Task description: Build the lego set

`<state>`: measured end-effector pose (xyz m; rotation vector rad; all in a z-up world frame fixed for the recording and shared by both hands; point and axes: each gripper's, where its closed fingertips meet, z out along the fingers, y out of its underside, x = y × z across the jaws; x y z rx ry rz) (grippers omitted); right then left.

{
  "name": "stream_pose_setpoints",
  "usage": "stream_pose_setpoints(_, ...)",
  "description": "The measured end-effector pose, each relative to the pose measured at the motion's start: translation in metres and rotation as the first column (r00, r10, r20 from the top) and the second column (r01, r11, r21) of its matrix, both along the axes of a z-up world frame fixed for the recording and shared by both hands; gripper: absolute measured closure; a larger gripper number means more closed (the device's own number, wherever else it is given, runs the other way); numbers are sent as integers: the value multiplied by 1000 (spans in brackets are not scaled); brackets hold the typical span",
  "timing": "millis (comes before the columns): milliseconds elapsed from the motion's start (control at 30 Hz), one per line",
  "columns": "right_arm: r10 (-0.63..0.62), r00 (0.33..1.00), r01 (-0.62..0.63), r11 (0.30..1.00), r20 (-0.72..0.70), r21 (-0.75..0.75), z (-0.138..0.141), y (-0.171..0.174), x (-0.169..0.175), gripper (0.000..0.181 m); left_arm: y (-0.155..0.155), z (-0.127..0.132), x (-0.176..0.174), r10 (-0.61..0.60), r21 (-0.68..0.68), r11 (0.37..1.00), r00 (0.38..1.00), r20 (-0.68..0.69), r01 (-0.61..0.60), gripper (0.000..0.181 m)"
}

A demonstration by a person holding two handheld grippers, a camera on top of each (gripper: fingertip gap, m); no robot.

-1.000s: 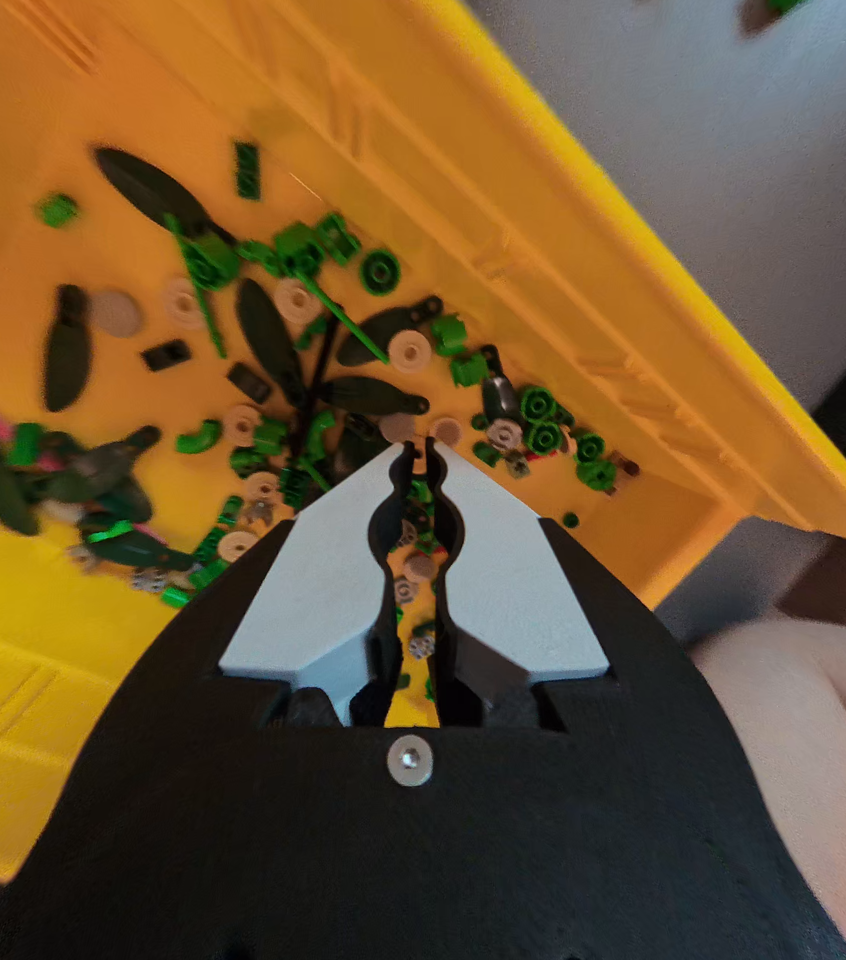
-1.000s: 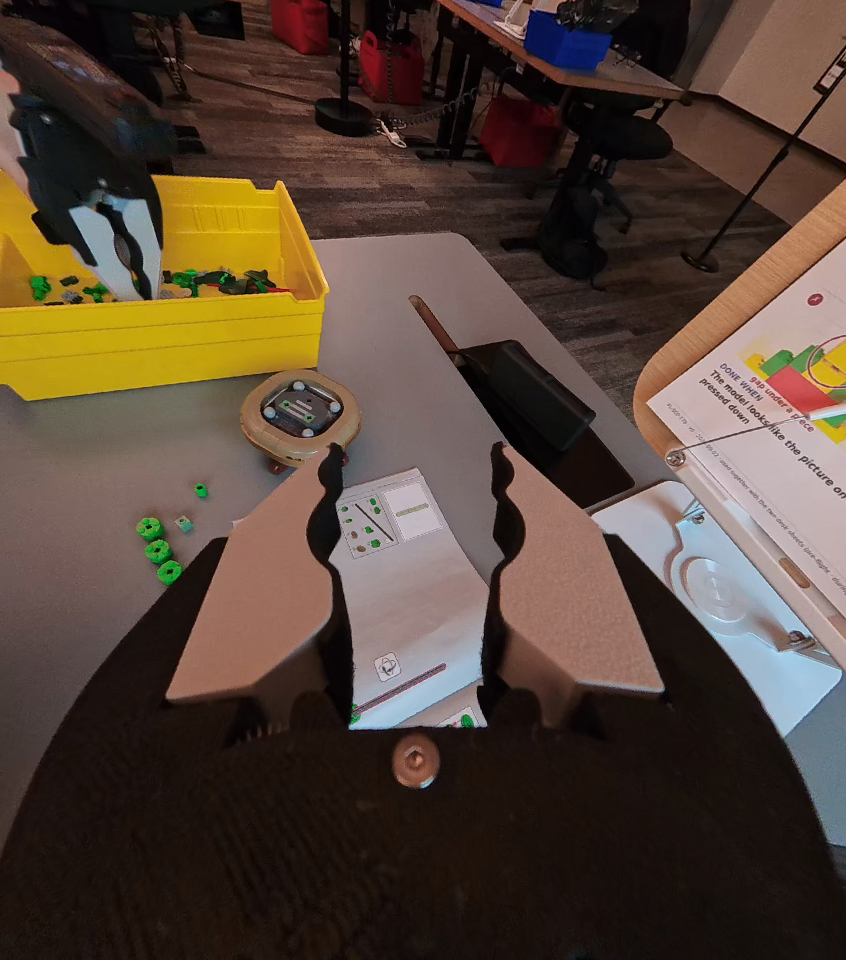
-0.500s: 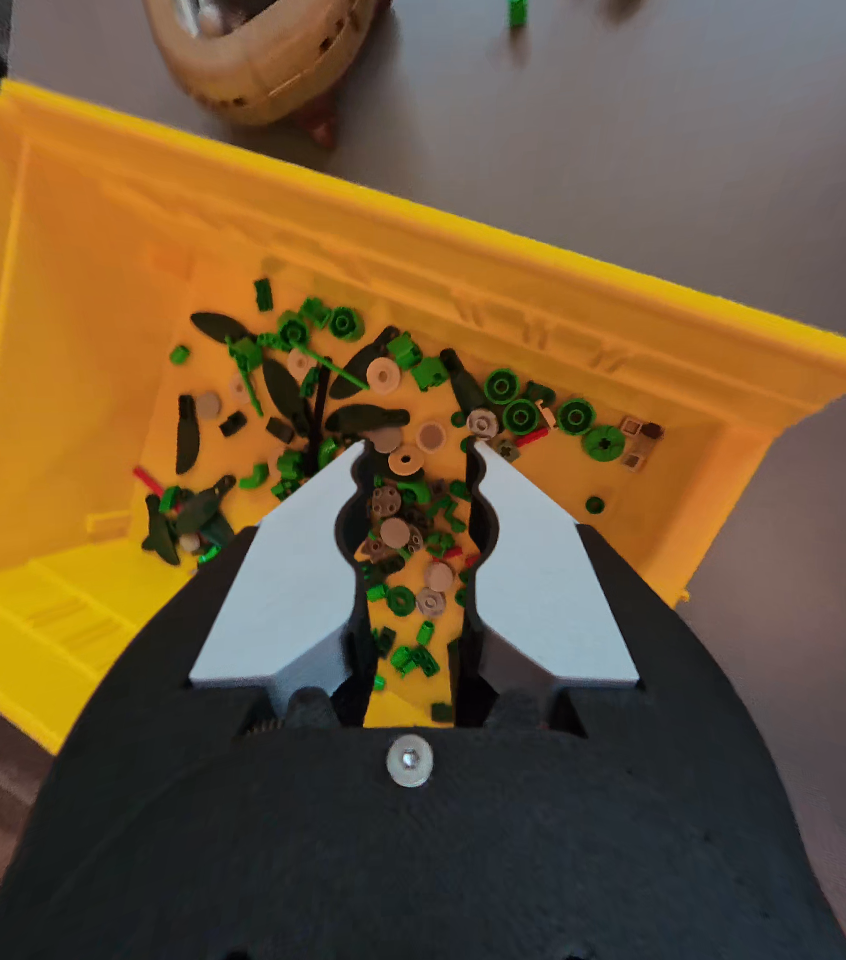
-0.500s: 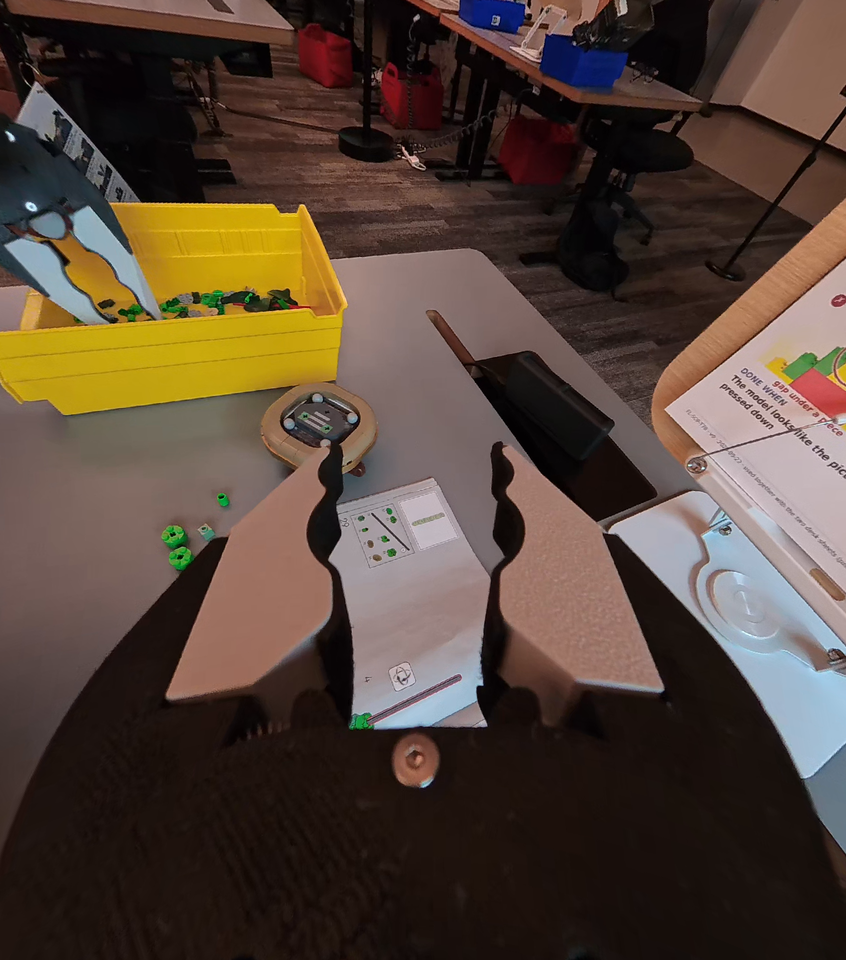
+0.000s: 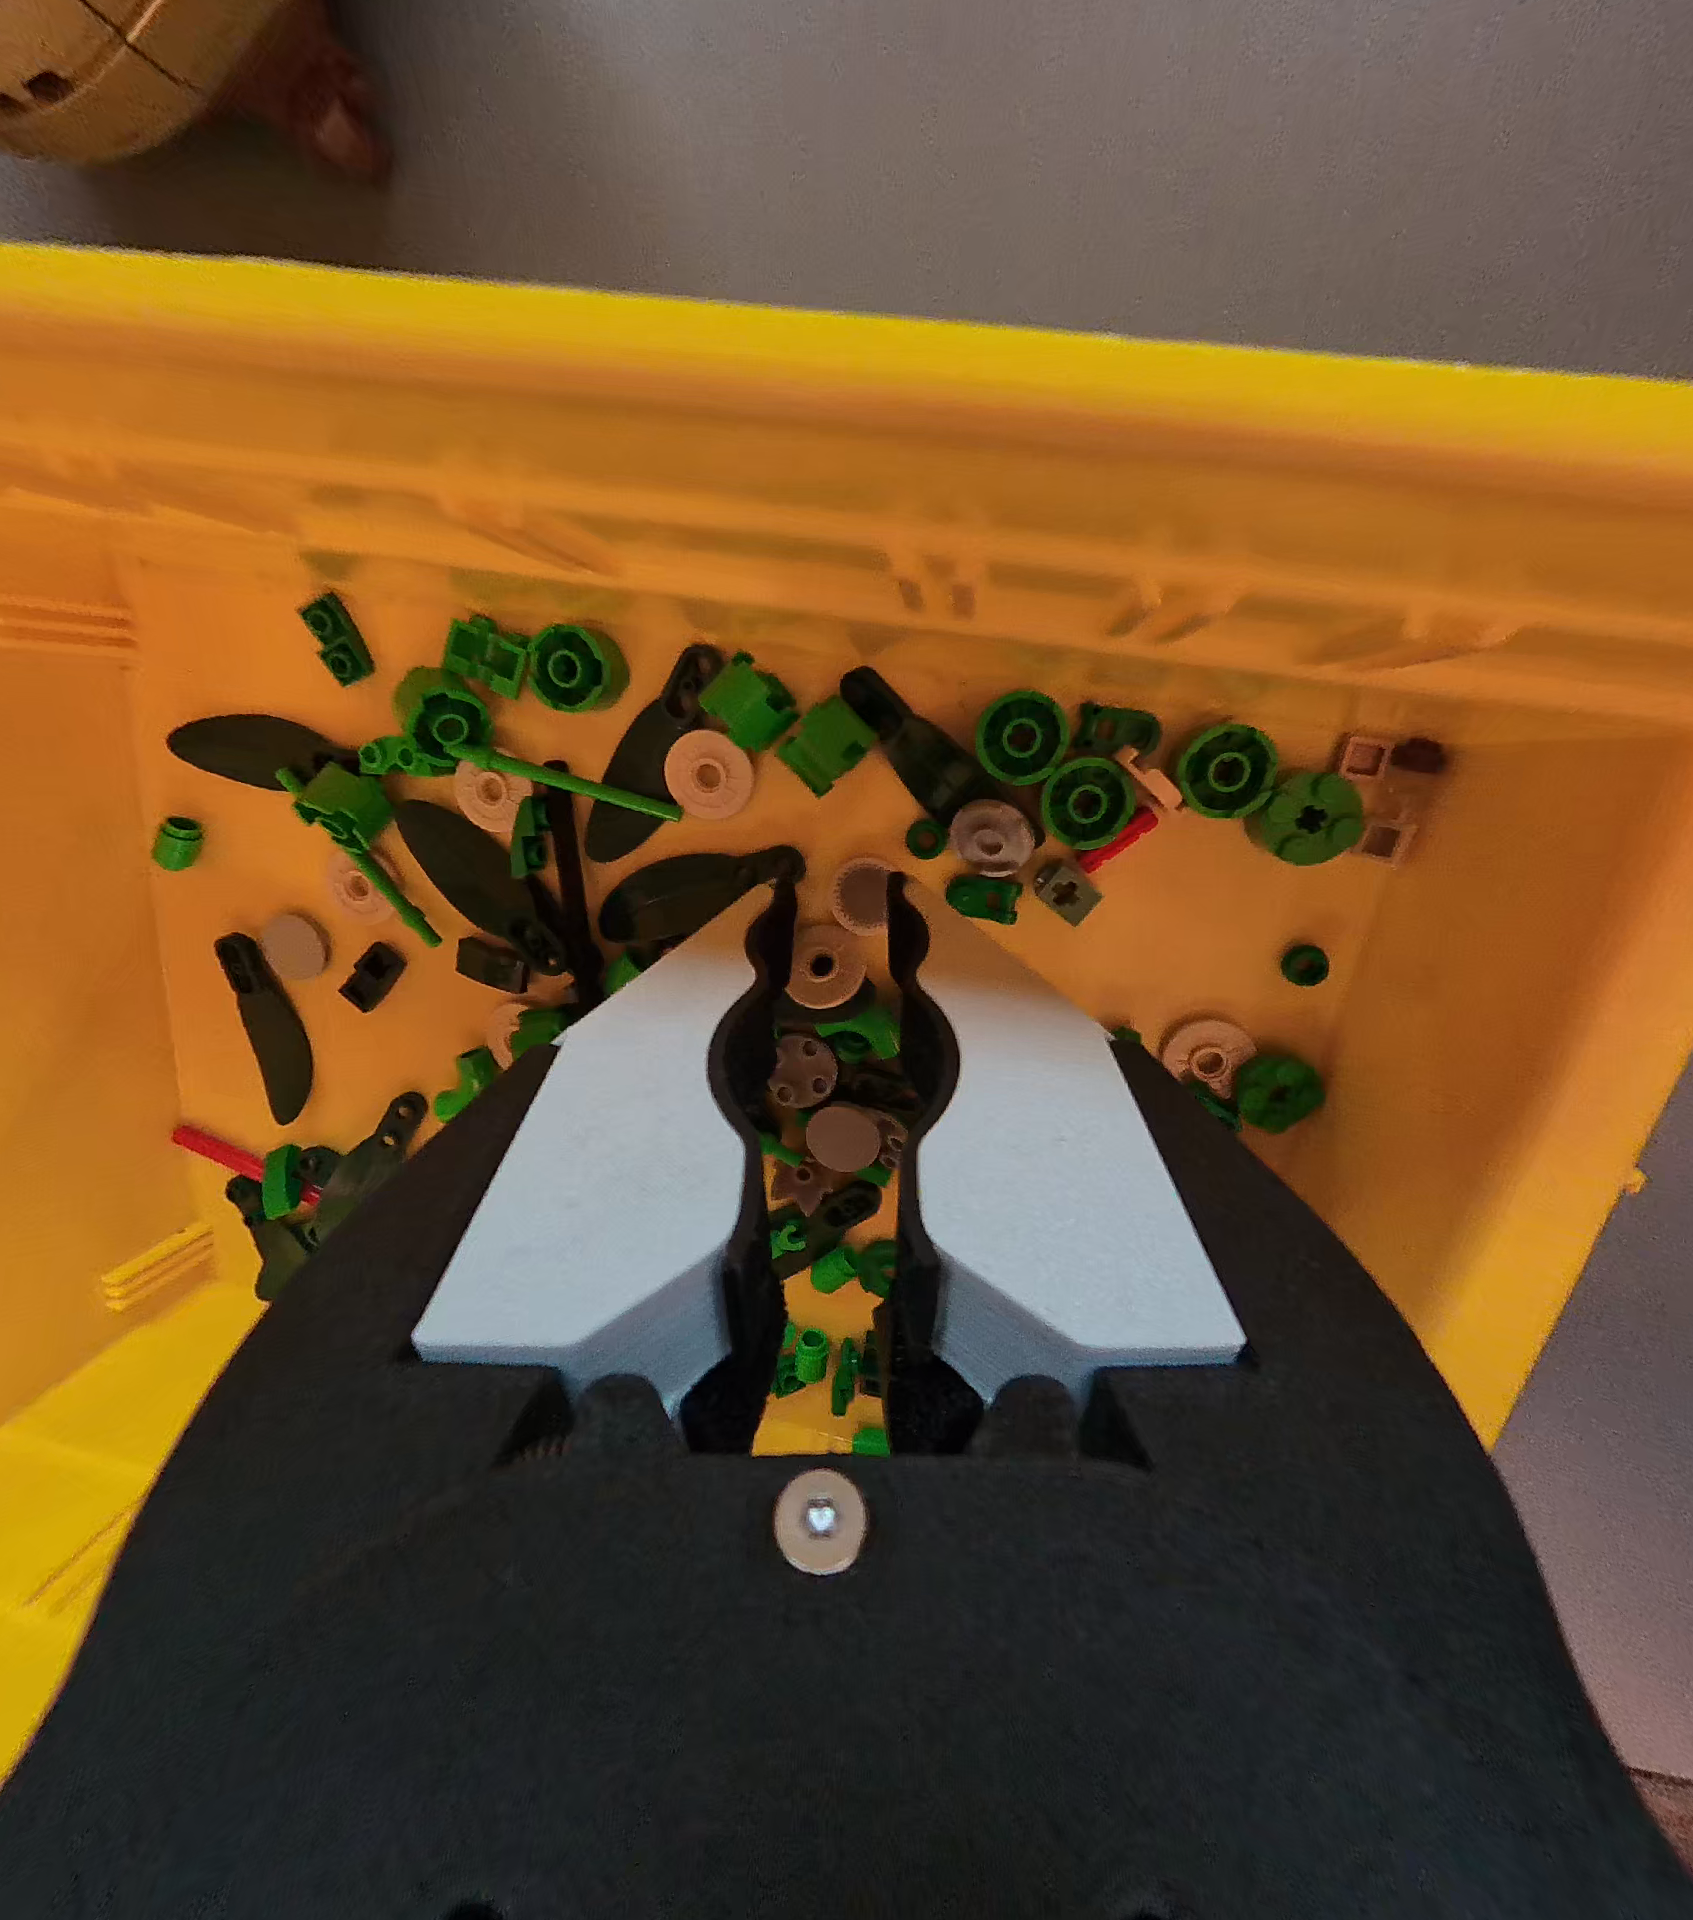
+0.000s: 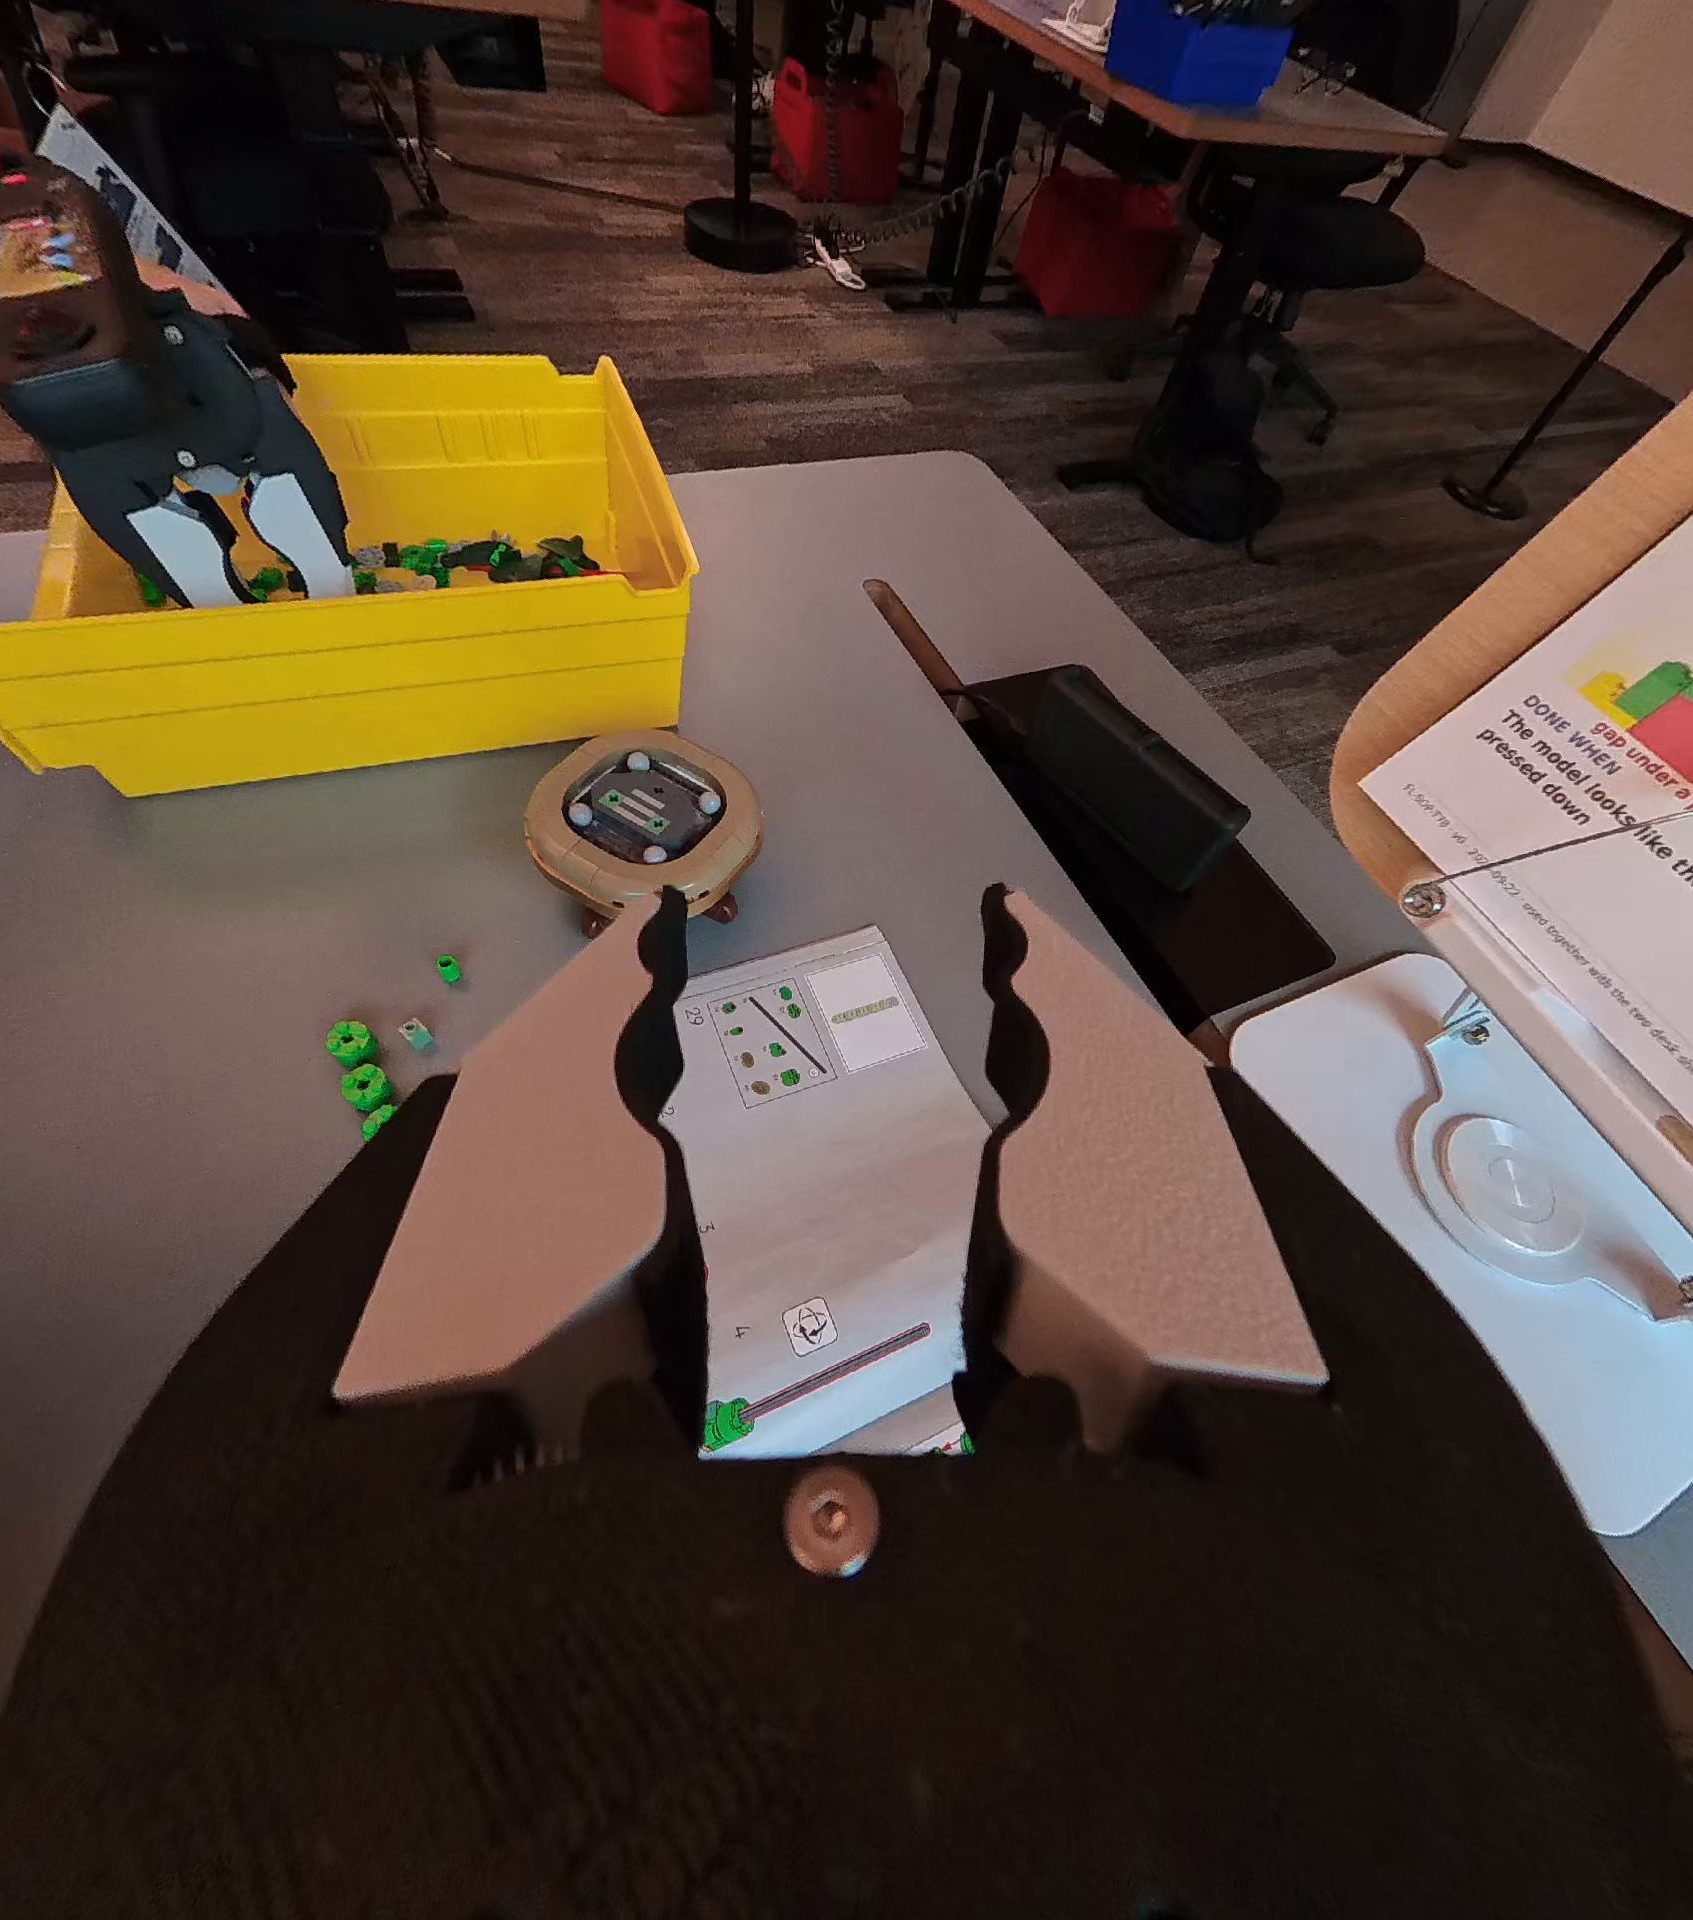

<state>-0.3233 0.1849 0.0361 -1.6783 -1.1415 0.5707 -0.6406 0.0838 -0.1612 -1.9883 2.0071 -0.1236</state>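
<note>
A yellow bin [image 5: 821, 343] holds many loose green, dark green, black and tan lego pieces. My left gripper [image 5: 840, 894] is down inside it, partly open and empty, with its tips on either side of a tan round piece [image 5: 863, 896]. From the right wrist view the bin [image 6: 322, 675] stands at the back left with the left gripper [image 6: 244, 566] in it. A tan round lego base [image 6: 642, 816] sits on the table in front of the bin. My right gripper [image 6: 834, 914] is open and empty above the open instruction booklet [image 6: 821, 1164].
A few small green pieces [image 6: 359, 1060] lie on the grey table [image 6: 146, 935] left of the booklet. A black box [image 6: 1133, 769] sits in a table recess at the right. A white stand base [image 6: 1507, 1226] and a slanted board with a printed sheet [image 6: 1652, 831] are at the far right. The grippers' ends are close to 40 cm from one another. Left tips and right tips are each some 20 cm from the tan round lego base [image 6: 642, 816].
My left gripper turned over the bin and dropped lower into it. Its jaws went from nearly shut to wide, then narrowed. The right gripper stayed open and shifted slightly over the booklet.
</note>
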Motion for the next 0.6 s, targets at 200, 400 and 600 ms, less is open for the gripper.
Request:
stream_pose_setpoints(200,5,1000,-5,1000,17,-4,-3,0,-1,125,-5,-5,1,-27,-26,999,1000,-15,27,164)
stream_pose_setpoints(400,20,999,-20,1000,38,-7,-7,-3,-5,125,-4,-7,-1,-14,-44,999,1000,-6,14,166)
stream_pose_setpoints(600,42,998,-42,999,48,1,-6,-8,-9,125,-2,-6,-4,9,-35,999,1000,-26,-10,167)
